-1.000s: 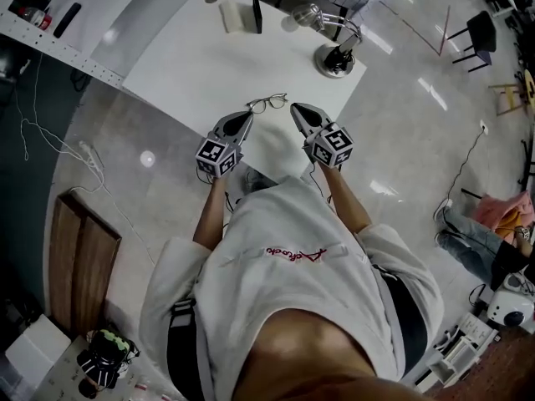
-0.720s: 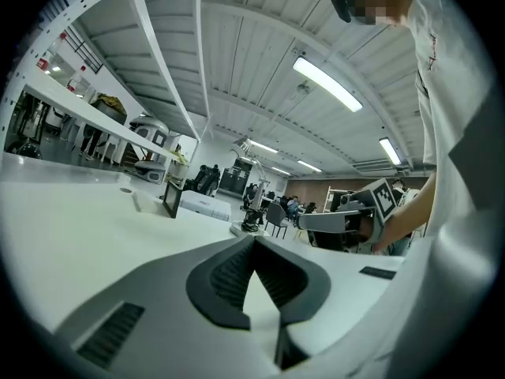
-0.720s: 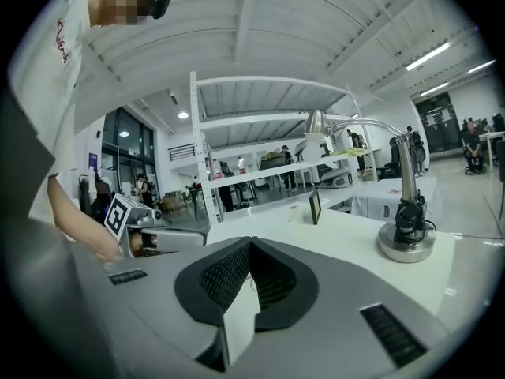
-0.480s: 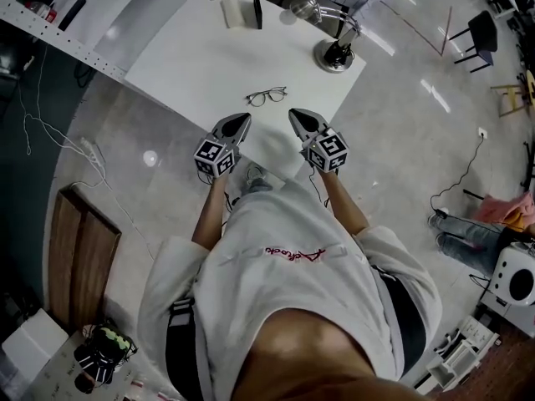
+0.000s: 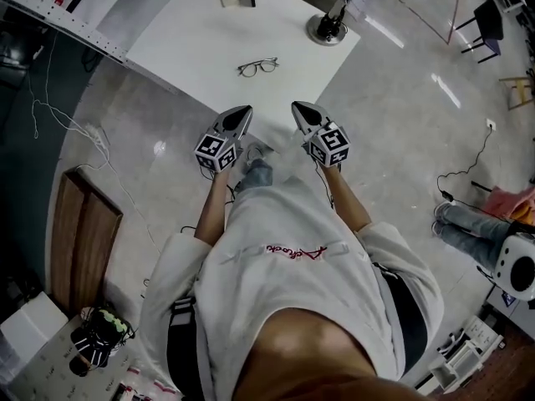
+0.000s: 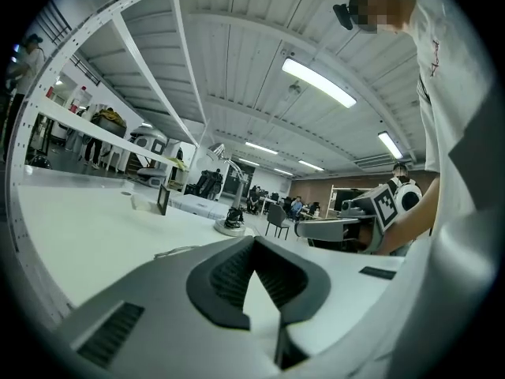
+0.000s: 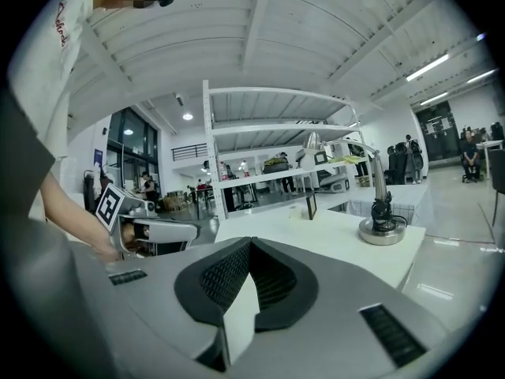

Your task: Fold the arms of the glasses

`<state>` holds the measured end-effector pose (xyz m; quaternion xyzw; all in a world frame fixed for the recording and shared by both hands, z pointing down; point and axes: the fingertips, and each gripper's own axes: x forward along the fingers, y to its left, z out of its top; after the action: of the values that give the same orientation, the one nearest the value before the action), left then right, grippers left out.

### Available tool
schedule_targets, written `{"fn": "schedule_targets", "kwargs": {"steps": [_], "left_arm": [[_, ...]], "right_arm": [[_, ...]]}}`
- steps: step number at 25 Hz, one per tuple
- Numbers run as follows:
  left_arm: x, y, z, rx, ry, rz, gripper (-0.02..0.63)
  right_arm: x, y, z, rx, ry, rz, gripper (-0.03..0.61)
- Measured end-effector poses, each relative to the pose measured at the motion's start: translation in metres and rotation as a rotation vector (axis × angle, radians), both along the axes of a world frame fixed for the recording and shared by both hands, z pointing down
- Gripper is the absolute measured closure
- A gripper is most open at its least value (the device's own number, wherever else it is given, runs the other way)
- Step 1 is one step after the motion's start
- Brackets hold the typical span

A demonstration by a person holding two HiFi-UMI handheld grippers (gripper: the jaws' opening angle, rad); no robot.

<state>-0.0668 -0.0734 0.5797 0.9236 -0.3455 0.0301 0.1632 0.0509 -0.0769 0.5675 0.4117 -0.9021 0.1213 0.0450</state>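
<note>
Two grippers sit at centre frame in the head view, by the near edge of the white surface (image 5: pixel 188 44): left gripper (image 5: pixel 242 113) and right gripper (image 5: pixel 298 109). Both sets of jaws are closed, tips meeting, nothing between them. The glasses (image 5: pixel 257 67) lie on the surface, upper centre, well apart from both grippers.
</note>
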Motion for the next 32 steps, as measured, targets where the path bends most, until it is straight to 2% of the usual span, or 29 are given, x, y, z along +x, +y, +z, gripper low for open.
{"fn": "schedule_targets", "kwargs": {"steps": [7,12,17,32], "left_arm": [[0.016,0.060,0.004,0.008,-0.001,-0.016,0.586],[0.024,0.101,0.006,0.033,-0.036,0.008,0.586],[0.020,0.129,0.007,0.042,-0.047,-0.002,0.586],[0.014,0.132,-0.009,0.095,-0.035,-0.023,0.586]], "right_arm": [[0.013,0.061,0.006,0.006,-0.011,0.001,0.552],[0.017,0.099,0.009,0.014,-0.015,0.008,0.552],[0.016,0.126,0.012,0.015,-0.012,0.008,0.552],[0.005,0.124,-0.007,0.071,0.012,-0.016,0.552]]}}
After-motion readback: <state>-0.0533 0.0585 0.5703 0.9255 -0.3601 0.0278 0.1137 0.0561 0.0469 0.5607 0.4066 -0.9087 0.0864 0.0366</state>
